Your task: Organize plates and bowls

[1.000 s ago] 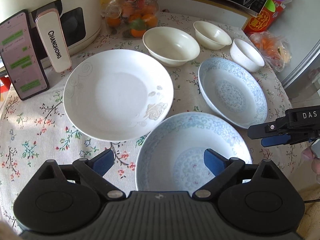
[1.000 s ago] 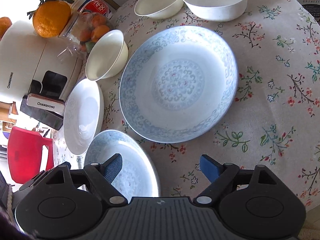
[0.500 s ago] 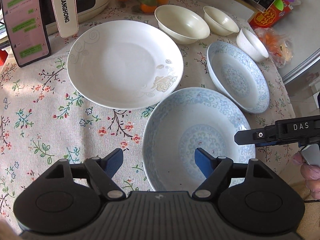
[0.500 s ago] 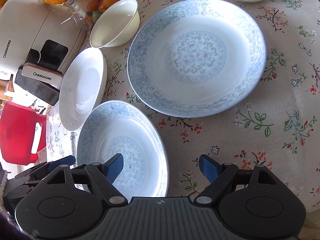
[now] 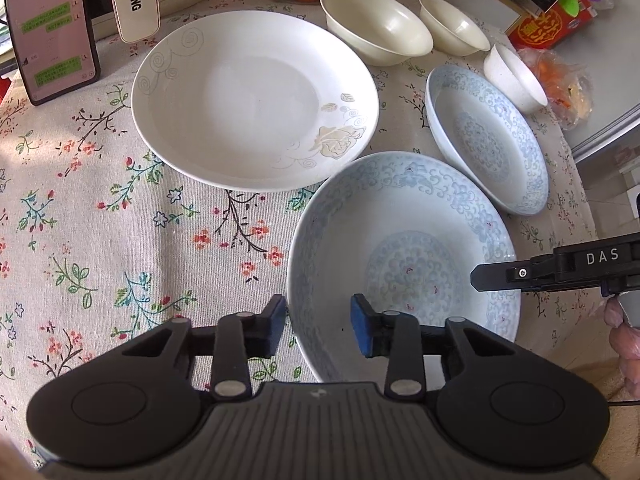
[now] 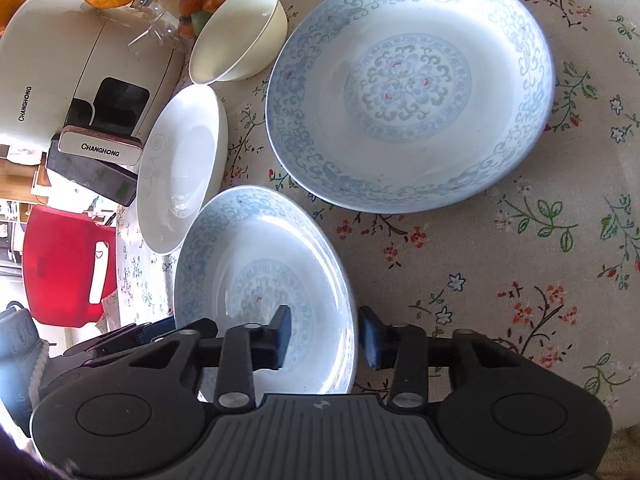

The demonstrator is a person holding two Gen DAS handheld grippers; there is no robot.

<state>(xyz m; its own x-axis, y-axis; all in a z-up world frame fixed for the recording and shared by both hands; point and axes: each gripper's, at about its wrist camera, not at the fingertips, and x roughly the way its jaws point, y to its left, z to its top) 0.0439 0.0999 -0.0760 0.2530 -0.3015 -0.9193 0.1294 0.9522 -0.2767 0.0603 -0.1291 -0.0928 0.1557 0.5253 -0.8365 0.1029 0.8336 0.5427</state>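
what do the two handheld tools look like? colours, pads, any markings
Both match: the left tool and the right tool have a ribbed dark-grey body, two round black pivot housings, black linkage arms with silver rivets, and fingers tipped with blue pads. A small light emblem sits at the top of the ribbed body. Seen side-on from the left wrist, the right tool carries white "DAS" lettering.

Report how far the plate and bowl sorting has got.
Done: nothing is stacked; the white rose-pattern plate, far blue-patterned plate and cream bowls sit singly on the floral tablecloth. In hand: the left gripper and right gripper are closing over opposite rims of the near blue-patterned plate. Left: all the stacking.
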